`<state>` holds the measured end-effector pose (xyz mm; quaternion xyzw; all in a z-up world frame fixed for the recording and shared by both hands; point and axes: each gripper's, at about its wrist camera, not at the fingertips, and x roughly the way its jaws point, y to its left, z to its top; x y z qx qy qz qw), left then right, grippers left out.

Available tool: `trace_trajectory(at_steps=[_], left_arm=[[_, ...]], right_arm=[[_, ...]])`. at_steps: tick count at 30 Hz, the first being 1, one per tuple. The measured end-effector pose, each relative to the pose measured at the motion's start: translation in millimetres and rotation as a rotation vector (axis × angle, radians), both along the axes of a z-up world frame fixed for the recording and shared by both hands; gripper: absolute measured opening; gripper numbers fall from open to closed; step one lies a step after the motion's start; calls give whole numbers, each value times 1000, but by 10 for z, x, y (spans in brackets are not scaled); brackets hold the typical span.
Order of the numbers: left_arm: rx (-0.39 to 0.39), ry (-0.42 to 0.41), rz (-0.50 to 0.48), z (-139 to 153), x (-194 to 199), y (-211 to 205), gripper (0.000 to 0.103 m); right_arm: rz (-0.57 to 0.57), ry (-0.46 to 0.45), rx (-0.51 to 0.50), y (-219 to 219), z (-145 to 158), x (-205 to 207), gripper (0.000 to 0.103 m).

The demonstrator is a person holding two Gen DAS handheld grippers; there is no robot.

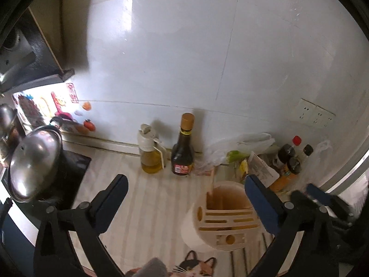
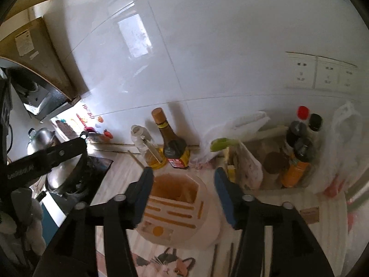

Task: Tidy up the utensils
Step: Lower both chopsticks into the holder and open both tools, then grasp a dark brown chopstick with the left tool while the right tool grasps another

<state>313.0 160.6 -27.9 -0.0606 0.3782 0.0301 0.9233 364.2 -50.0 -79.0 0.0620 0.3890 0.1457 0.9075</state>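
Observation:
A cream round utensil holder [image 1: 221,217] with slots in its lid stands on the striped counter; it also shows in the right wrist view [image 2: 182,210]. A wooden chopstick [image 1: 211,182] leans out of its open compartment, blurred. My left gripper [image 1: 186,191] is open and empty, its right finger beside the holder. My right gripper [image 2: 183,180] is open and empty, its fingers either side of the holder from above. A thin wooden stick [image 2: 136,159] pokes up behind the right gripper's left finger. Dark chopsticks [image 2: 221,258] lie on the counter below the holder.
An oil dispenser [image 1: 151,152] and a dark sauce bottle [image 1: 183,147] stand at the tiled wall. Condiment bottles [image 2: 297,152] and plastic bags [image 2: 239,124] crowd the right corner. A steel pot with lid [image 1: 34,164] sits on a black cooktop at left. A cat-print mat [image 2: 166,263] lies near the front.

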Motion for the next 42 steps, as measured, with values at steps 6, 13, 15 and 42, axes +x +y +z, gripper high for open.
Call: trace_trajectory(at_steps=[6, 13, 15, 42], left_arm=[[55, 17, 8, -290, -214, -71, 103], [80, 114, -3, -784, -414, -387, 103], [108, 133, 2, -892, -475, -506, 103], [186, 677, -160, -2953, -480, -1996, 37]], right_arm=[[-120, 6, -93, -185, -116, -233, 103], [-206, 23, -94, -703, -460, -519, 103], [-246, 34, -116, -903, -579, -590, 103], [-166, 642, -40, -2039, -2523, -755, 31]])
